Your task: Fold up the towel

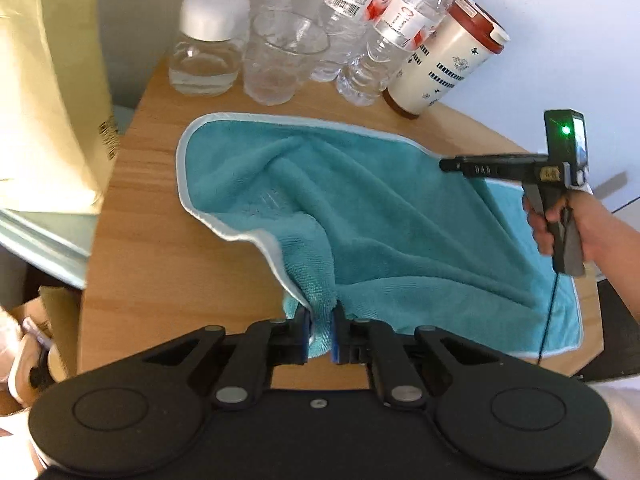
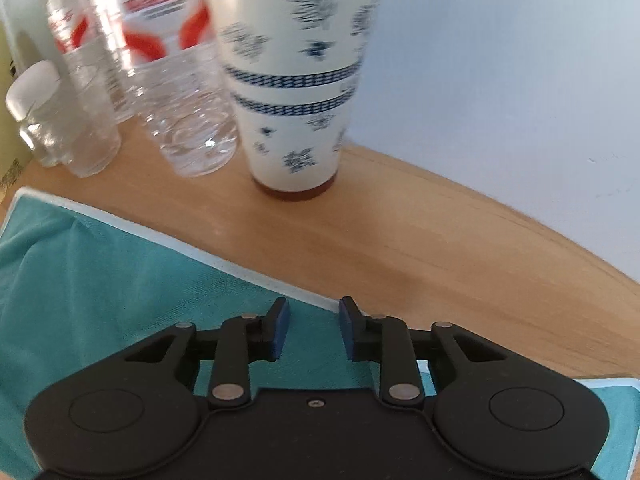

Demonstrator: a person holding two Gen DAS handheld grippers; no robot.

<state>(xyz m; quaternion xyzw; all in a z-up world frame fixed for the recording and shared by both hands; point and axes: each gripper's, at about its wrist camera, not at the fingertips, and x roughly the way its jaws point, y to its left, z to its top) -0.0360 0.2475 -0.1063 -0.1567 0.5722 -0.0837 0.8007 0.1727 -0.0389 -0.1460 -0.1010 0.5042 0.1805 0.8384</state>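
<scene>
Left wrist view: left tool (image 1: pixel 320 334) pinched towel (image 1: pixel 400 216) corner, lifted. Right tool (image 2: pixel 313 330) gaped wide over far hem; should clamp before carrying across.

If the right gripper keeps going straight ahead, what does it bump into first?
Probably the patterned cup. The open right gripper points over the towel edge and bare table toward it, though depth is hard to judge.

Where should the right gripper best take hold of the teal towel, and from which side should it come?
Probably the far right corner of the towel, at its pale hem. The open right gripper already hangs there, so lower it from above and close across the hem. The left gripper holds the near corner raised, so matching corners can travel together.
</scene>
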